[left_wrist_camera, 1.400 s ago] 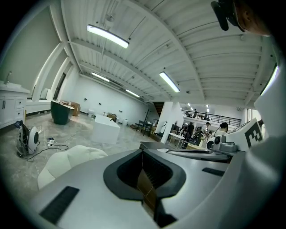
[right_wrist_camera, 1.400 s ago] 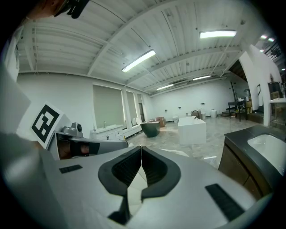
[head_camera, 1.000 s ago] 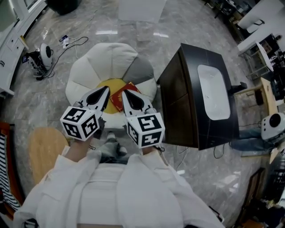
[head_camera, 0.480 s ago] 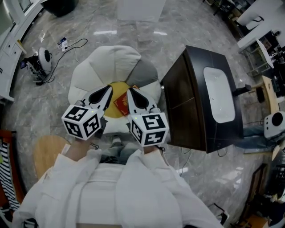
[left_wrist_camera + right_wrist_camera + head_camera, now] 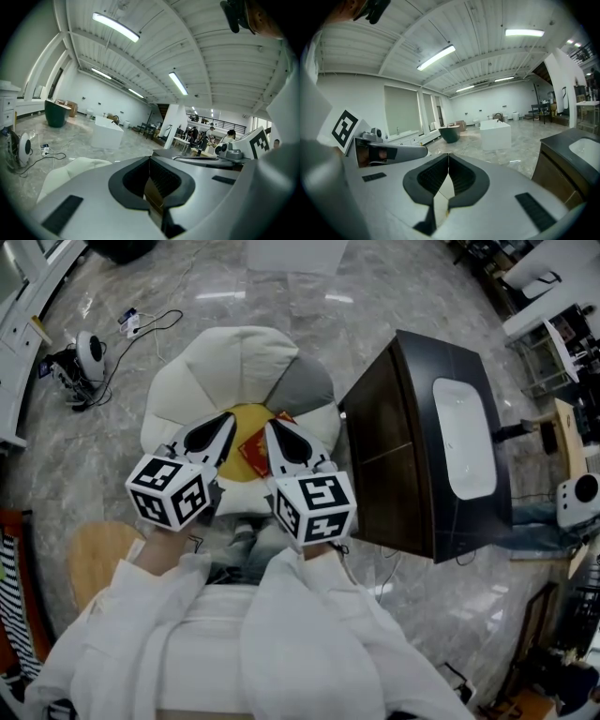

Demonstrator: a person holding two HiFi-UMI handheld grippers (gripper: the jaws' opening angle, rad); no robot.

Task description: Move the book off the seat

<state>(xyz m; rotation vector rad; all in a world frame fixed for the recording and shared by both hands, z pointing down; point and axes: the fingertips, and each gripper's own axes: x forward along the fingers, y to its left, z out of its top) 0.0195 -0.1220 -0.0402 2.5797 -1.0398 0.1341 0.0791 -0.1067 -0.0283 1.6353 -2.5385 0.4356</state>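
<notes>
A red book (image 5: 252, 455) lies on a yellow cushion (image 5: 246, 418) in the middle of a white padded seat (image 5: 234, 362). Both grippers hover side by side over the seat's near part, pointing away from me. The left gripper (image 5: 228, 418) is over the cushion, left of the book, its jaws together with nothing in them. The right gripper (image 5: 269, 426) covers the book's right part and is also shut and empty. In the left gripper view the left gripper (image 5: 150, 158) looks past the seat (image 5: 70, 171). In the right gripper view the right gripper (image 5: 448, 155) faces the room.
A dark cabinet with a white basin (image 5: 422, 446) stands right beside the seat. A round wooden stool (image 5: 94, 559) is at my lower left. A small fan and cables (image 5: 80, 352) lie on the marble floor at left, and a white block (image 5: 295, 254) stands beyond the seat.
Both grippers have moved together further over the seat, closer to the book. Their jaws have stayed together.
</notes>
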